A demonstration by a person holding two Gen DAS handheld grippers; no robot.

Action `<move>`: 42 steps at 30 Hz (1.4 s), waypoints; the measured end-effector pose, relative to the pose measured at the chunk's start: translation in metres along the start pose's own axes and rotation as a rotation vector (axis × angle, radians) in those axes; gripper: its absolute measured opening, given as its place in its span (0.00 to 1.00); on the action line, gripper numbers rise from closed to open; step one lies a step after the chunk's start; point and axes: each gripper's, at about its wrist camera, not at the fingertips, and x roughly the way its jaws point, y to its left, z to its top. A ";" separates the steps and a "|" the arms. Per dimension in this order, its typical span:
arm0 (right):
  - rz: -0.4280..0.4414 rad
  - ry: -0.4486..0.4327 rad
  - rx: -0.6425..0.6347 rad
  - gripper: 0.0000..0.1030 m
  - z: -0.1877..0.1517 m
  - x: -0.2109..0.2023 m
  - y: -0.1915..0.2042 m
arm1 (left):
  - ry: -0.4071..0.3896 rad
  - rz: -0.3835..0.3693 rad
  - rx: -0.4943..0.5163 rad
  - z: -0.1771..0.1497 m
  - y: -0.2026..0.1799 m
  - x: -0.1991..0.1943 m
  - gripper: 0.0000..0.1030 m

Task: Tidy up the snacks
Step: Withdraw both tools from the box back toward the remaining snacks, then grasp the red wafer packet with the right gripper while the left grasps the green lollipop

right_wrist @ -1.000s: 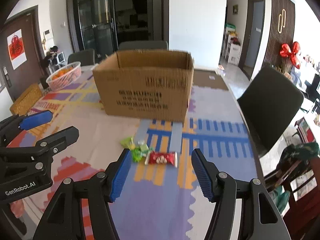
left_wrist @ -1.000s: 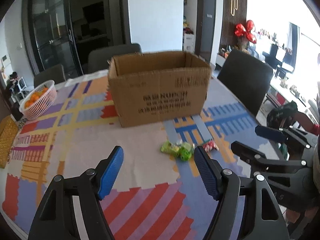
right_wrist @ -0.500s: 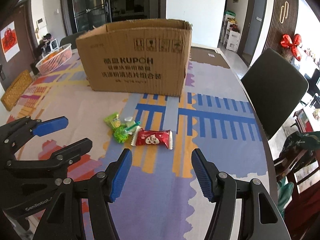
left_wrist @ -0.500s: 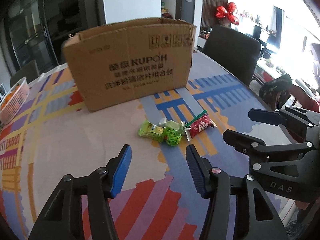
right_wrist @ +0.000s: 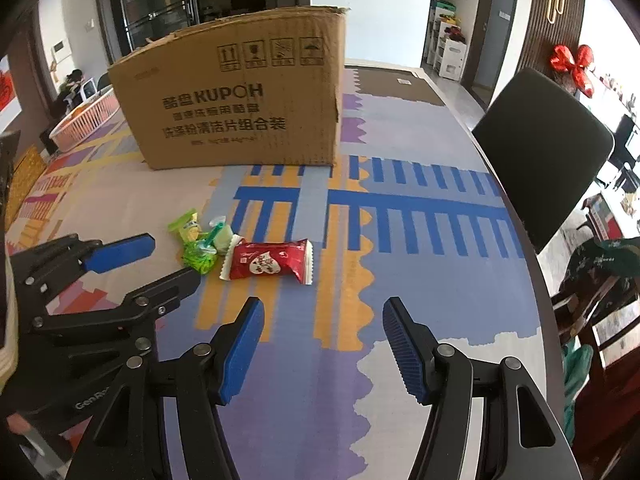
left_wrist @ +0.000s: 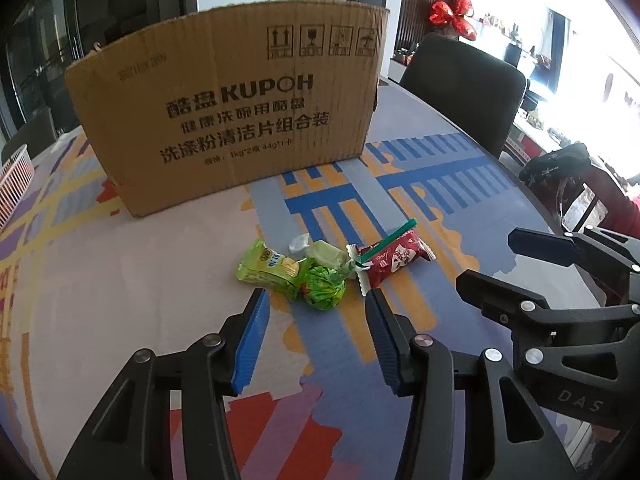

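Snack cluster point(left_wrist: 320, 268) lies just ahead of left gripper point(left_wrist: 316, 312), jaws narrowing, empty; right gripper point(right_wrist: 322, 316) half-open, empty, faces red packet point(right_wrist: 268, 266).

Left gripper point(left_wrist: 318, 312) just narrowing, empty; right gripper point(right_wrist: 322, 318) agape, empty.

One cardboard box point(left_wrist: 224, 120), one red snack packet point(right_wrist: 270, 265), three green snacks point(left_wrist: 268, 270), two chairs point(right_wrist: 544, 152).
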 end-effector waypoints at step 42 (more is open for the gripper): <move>0.062 0.045 -0.076 0.61 0.016 0.036 0.027 | 0.022 0.147 -0.152 -0.010 0.036 -0.017 0.26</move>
